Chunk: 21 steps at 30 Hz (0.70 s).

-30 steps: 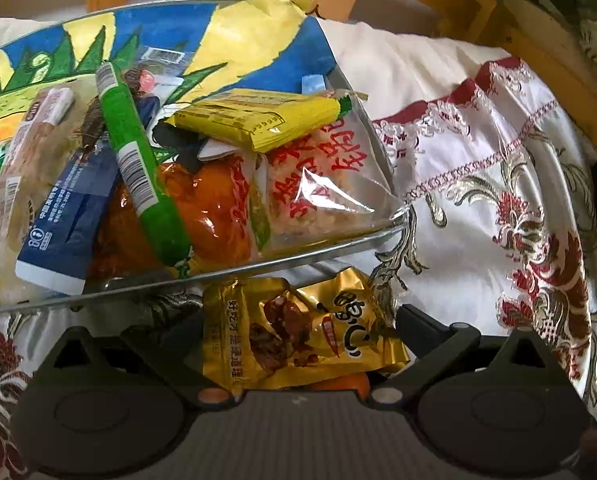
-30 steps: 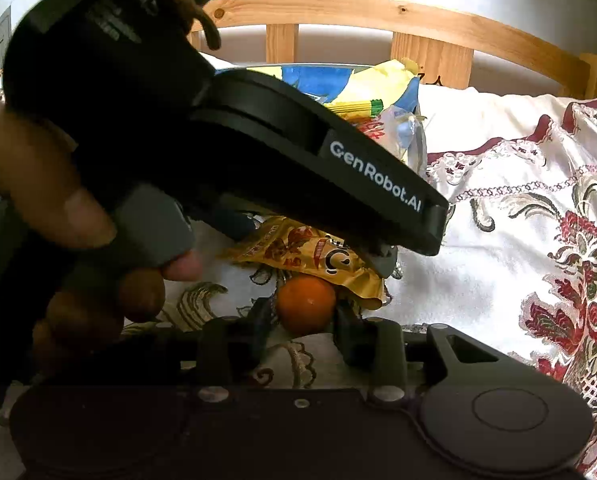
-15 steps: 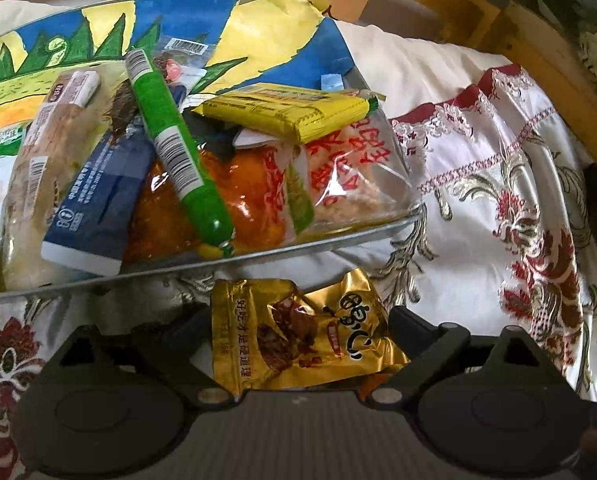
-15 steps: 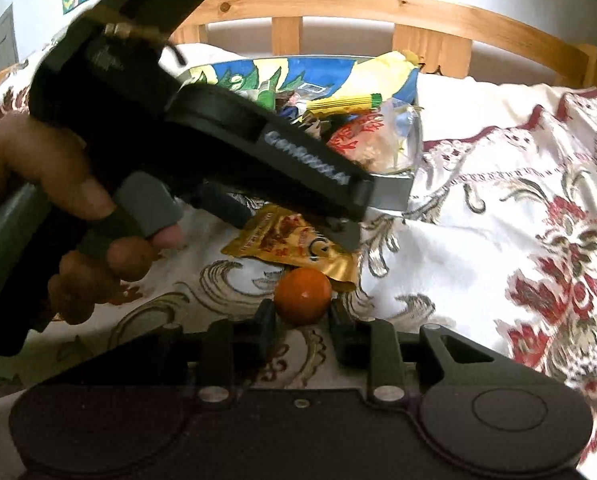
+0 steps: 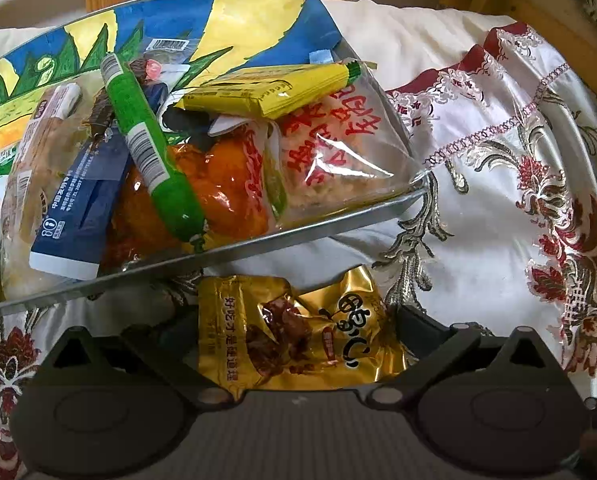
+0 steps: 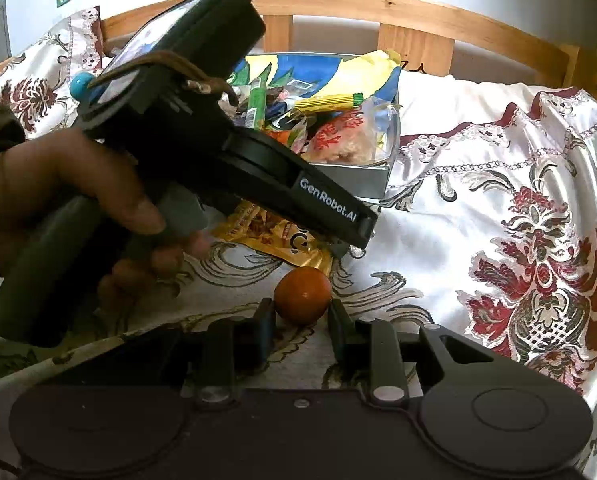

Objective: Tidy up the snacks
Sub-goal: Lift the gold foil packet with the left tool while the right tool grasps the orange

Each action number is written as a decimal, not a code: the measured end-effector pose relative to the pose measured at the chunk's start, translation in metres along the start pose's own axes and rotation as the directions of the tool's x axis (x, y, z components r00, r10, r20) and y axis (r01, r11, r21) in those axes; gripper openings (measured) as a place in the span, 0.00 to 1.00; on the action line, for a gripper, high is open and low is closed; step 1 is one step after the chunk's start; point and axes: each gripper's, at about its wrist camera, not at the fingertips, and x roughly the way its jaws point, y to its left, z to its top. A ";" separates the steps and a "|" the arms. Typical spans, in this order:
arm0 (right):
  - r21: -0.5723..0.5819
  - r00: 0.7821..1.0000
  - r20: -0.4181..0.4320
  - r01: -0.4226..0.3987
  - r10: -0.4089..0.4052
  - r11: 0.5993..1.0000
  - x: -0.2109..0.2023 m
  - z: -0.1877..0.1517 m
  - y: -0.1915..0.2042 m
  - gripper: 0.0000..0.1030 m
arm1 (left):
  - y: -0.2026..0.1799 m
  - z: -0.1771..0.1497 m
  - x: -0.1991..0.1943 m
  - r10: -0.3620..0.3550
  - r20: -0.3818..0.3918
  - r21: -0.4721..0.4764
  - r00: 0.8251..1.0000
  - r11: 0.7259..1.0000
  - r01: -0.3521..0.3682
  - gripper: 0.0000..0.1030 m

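Two claws are at work over the bed (image 6: 478, 208). Your left claw (image 5: 298, 332) is spread to its widest around the gold snack packet (image 5: 298, 336), which lies on the bedspread just in front of the snack tray (image 5: 258, 240); whether the pads touch the packet you cannot tell. Your right claw (image 6: 302, 312) has narrowed onto the small orange fruit (image 6: 303, 295), its fingertips (image 6: 267, 312) close on either side and seemingly pinching it. The tray is heaped with wrapped snacks, a green tube (image 5: 146, 148) and a yellow packet (image 5: 274, 90) on top.
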 end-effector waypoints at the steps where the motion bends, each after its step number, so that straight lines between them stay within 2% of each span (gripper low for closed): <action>1: -0.001 1.000 0.000 0.002 -0.002 1.000 -0.002 -0.004 0.003 0.30 | 0.000 -0.001 0.000 0.001 0.003 0.001 1.000 1.000 -0.001 1.00; 9: -0.001 1.000 0.006 0.011 -0.011 1.000 -0.010 -0.008 0.005 0.30 | 0.017 -0.019 -0.016 -0.024 0.030 -0.002 0.999 1.000 0.024 0.98; 21: -0.018 0.999 0.033 0.002 -0.001 1.000 -0.008 -0.009 0.011 0.30 | 0.059 -0.055 -0.060 -0.011 0.071 -0.131 0.997 0.991 0.020 0.96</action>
